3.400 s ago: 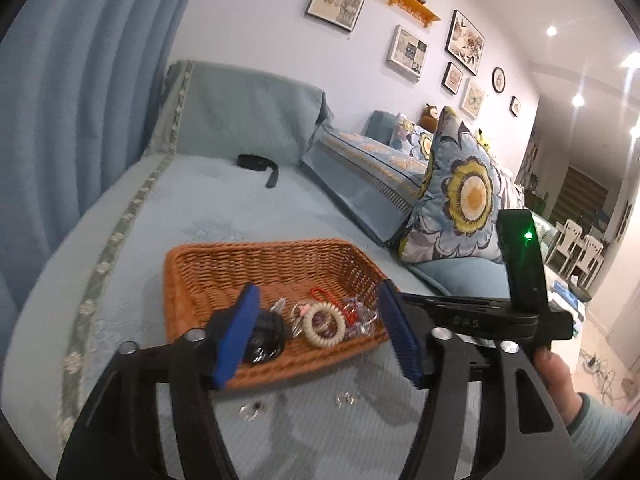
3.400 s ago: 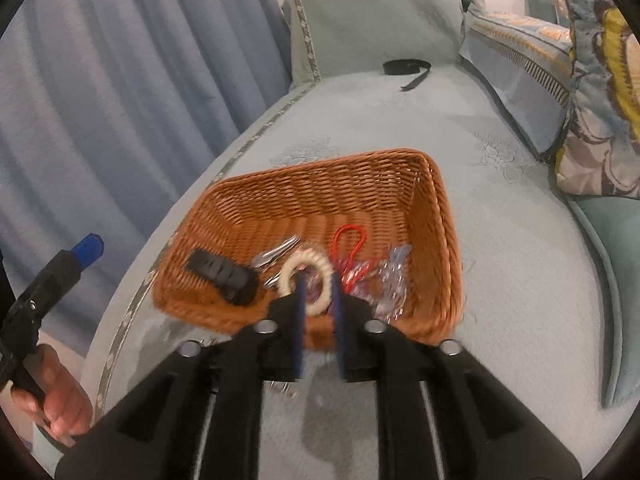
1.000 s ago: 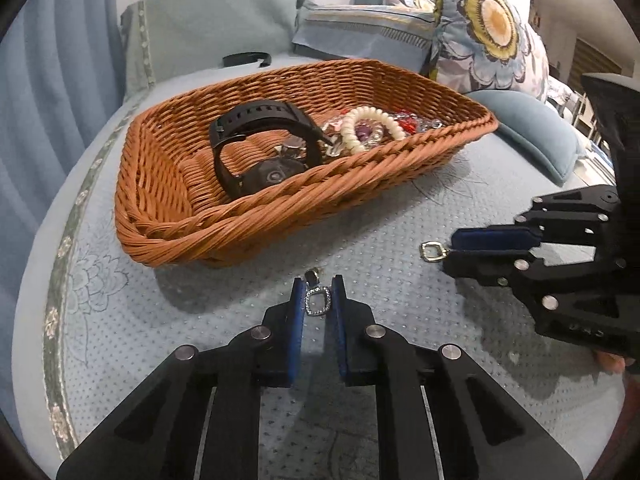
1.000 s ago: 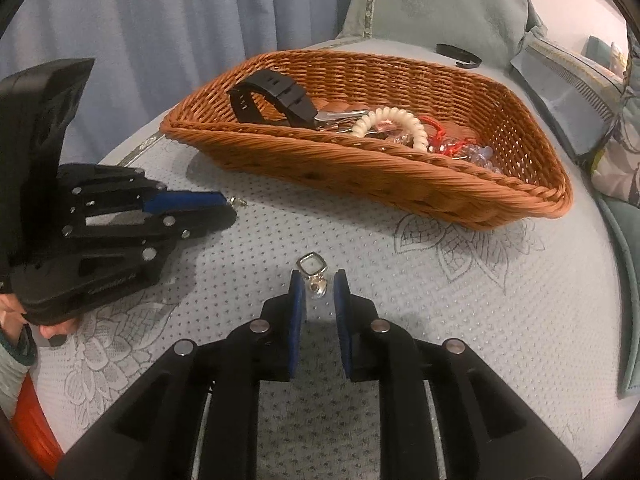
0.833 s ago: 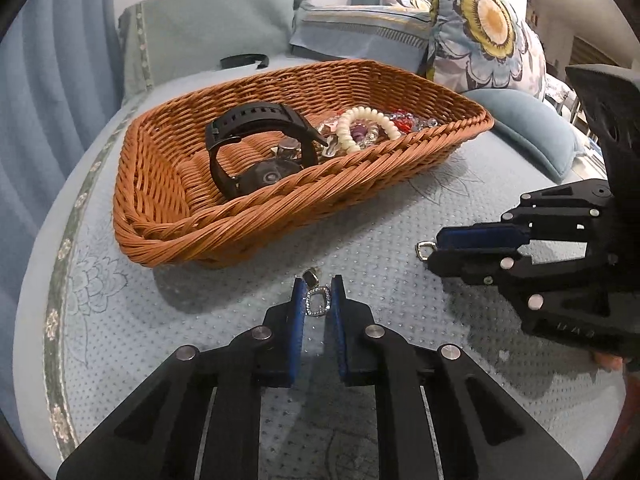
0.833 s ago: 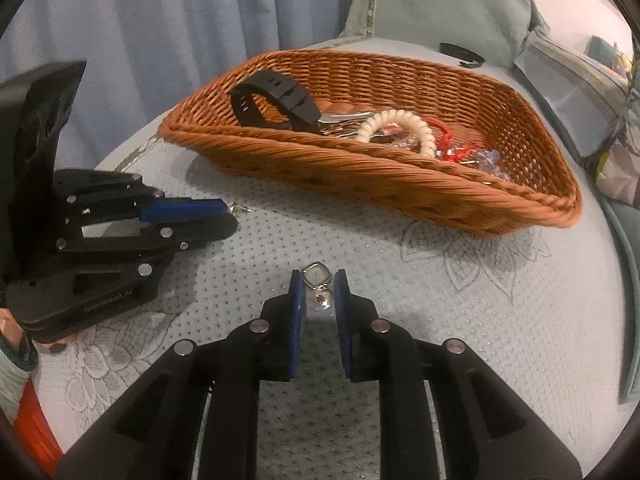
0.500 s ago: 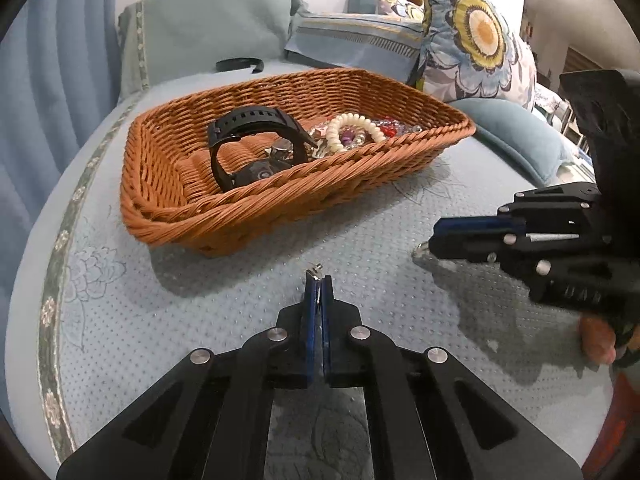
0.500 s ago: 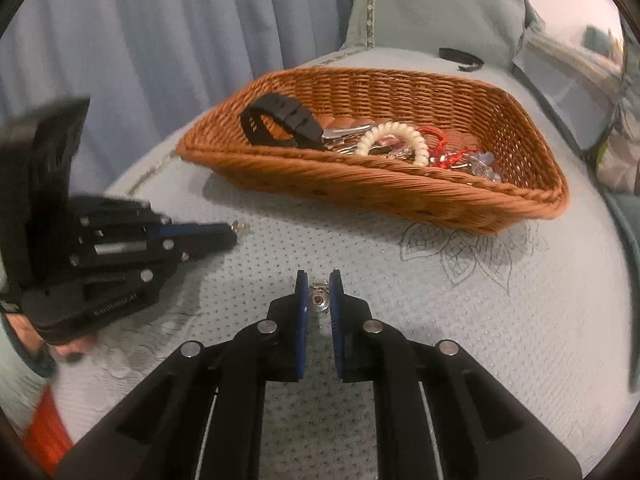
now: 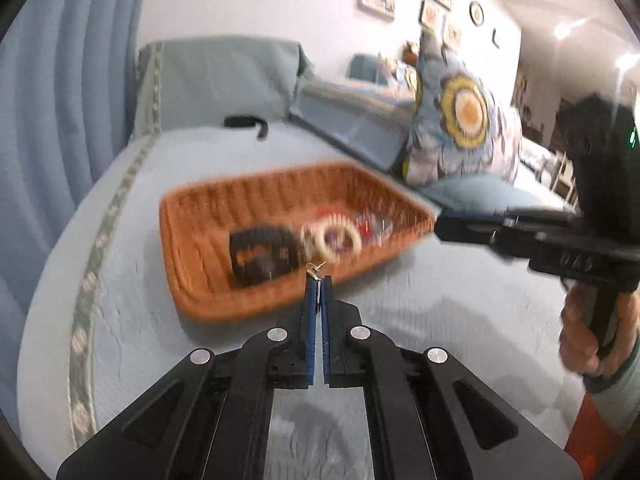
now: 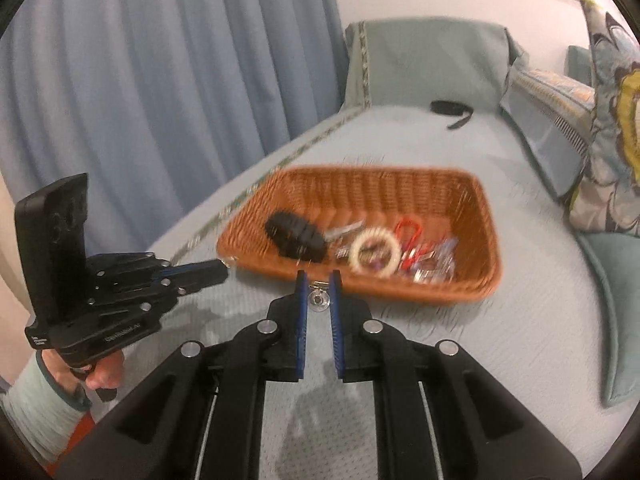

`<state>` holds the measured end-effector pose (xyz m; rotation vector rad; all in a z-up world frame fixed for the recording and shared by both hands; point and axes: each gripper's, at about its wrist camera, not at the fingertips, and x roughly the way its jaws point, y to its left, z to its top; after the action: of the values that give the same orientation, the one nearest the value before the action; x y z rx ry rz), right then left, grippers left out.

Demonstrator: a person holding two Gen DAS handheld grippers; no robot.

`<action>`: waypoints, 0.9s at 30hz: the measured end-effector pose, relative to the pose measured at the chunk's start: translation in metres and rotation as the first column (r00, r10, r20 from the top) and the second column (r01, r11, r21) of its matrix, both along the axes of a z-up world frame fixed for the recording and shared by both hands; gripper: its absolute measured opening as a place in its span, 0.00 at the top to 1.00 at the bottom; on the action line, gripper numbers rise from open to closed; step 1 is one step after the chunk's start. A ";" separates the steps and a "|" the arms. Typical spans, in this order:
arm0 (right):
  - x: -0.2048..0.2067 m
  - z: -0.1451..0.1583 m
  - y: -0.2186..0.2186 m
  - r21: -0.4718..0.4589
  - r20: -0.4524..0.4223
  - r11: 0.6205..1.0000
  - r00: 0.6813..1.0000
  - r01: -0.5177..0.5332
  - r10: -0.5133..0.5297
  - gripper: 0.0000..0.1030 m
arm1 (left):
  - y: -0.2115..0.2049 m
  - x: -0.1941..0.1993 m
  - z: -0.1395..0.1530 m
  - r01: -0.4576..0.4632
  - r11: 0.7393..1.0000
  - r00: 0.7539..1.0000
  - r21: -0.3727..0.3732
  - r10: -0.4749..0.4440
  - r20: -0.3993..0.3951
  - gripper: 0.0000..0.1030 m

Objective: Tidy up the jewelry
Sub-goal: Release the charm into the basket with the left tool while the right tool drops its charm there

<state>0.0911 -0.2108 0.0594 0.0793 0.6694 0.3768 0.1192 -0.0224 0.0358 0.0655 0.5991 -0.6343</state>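
An orange wicker basket [image 9: 192, 216] [image 10: 476, 200] sits on the blue sofa seat and holds a black watch [image 9: 260, 256] [image 10: 296, 236], a white bead bracelet [image 9: 338, 236] [image 10: 376, 254] and red and clear pieces. My left gripper [image 9: 318, 280] is shut on a small silver earring [image 9: 314, 268], held above the basket's near edge. My right gripper [image 10: 318, 280] is shut on a small silver pendant [image 10: 318, 298], held just in front of the basket. Each gripper shows in the other's view, the left [image 10: 222, 270] and the right [image 9: 440, 228].
A black strap [image 9: 246, 122] [image 10: 450, 108] lies at the far end of the seat. A flowered cushion [image 9: 460, 120] and striped cushions [image 10: 548, 120] line the right side. A blue curtain [image 10: 160, 60] hangs on the left.
Both grippers have lifted off the seat with their small silver pieces and now sit higher, near the basket. The view is blurred by the motion.
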 end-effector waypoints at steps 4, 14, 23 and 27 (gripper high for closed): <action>0.037 0.009 -0.012 0.016 -0.008 0.999 0.999 0.046 -0.046 0.92 | -0.015 0.022 0.021 -0.012 1.000 0.999 -0.017 0.012 0.034 1.00; 0.131 -0.043 -0.044 0.138 -0.235 0.979 0.965 0.153 -0.118 0.91 | -0.067 0.097 0.008 -0.032 0.999 0.998 -0.010 0.031 -0.061 1.00; 0.128 -0.047 -0.041 0.090 -0.222 0.986 0.968 0.142 -0.119 0.90 | -0.071 0.101 -0.007 -0.011 1.000 0.997 -0.014 0.010 -0.078 0.95; 0.115 -0.037 -0.043 0.071 -0.183 0.987 0.974 0.146 -0.131 0.77 | -0.062 0.088 0.001 -0.016 0.999 0.999 -0.037 0.014 -0.048 0.81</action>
<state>0.2058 -0.2537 0.0225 0.2409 0.8198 0.2651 0.2073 -0.0840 0.0365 0.0108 0.6326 -0.6334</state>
